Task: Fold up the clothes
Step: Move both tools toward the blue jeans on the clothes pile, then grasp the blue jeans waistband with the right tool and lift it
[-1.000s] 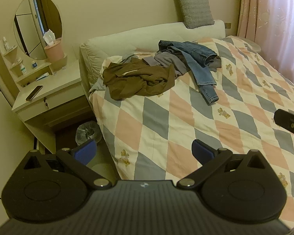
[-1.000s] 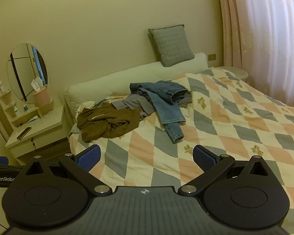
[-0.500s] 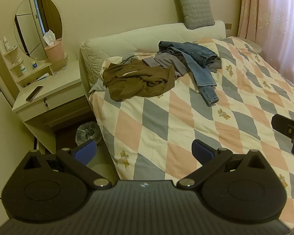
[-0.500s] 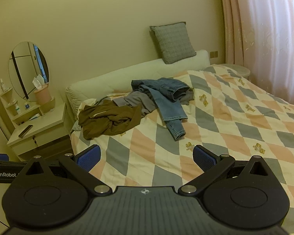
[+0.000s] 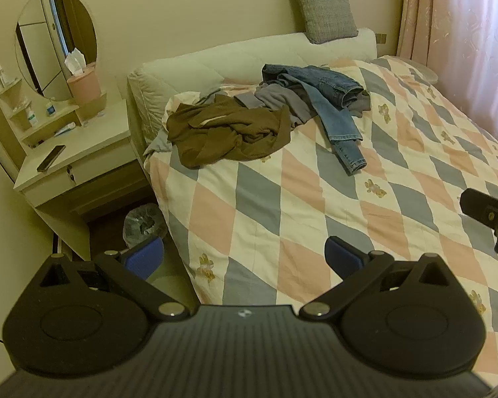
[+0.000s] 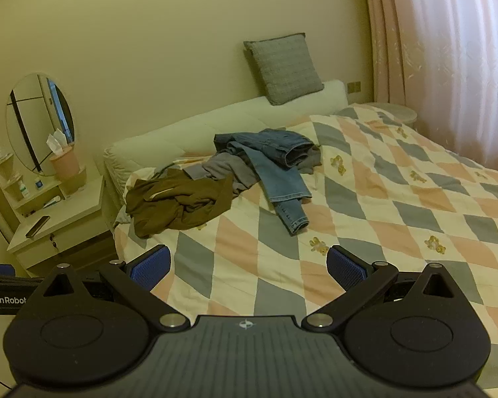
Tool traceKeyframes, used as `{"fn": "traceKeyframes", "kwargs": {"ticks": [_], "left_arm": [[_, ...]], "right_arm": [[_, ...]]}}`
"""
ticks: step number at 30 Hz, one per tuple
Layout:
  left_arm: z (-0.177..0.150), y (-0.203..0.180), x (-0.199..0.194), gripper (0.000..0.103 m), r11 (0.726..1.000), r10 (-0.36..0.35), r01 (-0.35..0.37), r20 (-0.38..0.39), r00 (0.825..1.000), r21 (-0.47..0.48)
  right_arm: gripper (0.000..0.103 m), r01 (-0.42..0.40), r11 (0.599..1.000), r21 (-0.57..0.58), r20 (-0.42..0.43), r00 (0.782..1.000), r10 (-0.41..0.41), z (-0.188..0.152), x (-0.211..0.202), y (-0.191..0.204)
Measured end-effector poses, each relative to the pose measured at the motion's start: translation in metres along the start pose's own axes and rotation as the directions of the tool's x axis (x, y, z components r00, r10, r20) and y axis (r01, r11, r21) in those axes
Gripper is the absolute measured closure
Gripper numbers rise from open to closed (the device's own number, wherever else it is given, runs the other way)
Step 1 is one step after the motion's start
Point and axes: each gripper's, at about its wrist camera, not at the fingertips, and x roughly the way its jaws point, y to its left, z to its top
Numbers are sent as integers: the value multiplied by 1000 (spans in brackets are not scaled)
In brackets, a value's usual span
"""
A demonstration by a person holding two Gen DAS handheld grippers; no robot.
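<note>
1. The clothes are piled unfolded on the bed [image 5: 259, 199], near its head end and toward the left edge, just below the white headboard [image 5: 249, 49].
2. A brown garment [image 5: 229, 132] is bunched nearest the left edge, crumpled, with a pale stripe showing across its top.
3. A grey garment [image 5: 275, 99] is wedged between the brown one and the jeans [image 5: 328, 99], and is touched by both.
4. The jeans are partly rolled at the waist; one leg is stretched down the quilt toward the foot end, its cuff [image 5: 353, 162] lying flat.
5. In the right view the same pile is seen: brown garment [image 6: 179, 202], grey garment [image 6: 225, 169], jeans [image 6: 275, 162].
6. The left gripper [image 5: 244, 258] is held over the lower left corner of the bed with its blue pads spread wide and nothing between them.
7. The right gripper [image 6: 249, 267] is held wide apart too, empty, over the quilt well short of the pile.
8. Most of the grey garment is covered by the jeans and the brown cloth, so its kind cannot be told.
9. A pale cloth [image 5: 182, 99] behind the brown garment is mostly hidden.
10. The foot end of the bed is cut off by the gripper bodies in both views.
11. Part of the right gripper is cut off at the right border of the left view.
12. A grey cushion [image 5: 325, 5] is propped on the headboard.
</note>
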Motion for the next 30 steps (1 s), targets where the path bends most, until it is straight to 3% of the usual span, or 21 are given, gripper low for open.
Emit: {"fn": "traceKeyframes", "kwargs": {"ticks": [11,15,21,30], "left_arm": [[7,19,32,1,998,-65,64,-75,995,-17],[21,21,55,1,998,-57,56,-70,996,-7],[52,18,122,1,996,-77,82,-107,991,44],[124,19,282,1,971,-178,214,-274,945,105]], "right_arm": [[0,4,1000,12,-39,999,-4,1,25,8],[0,23,999,22,-62,998,-22,3,43,9],[0,72,994,87,-79,995,-66,5,88,-5],[0,133,953,271,-152,984,-94,15,220,-21]]}}
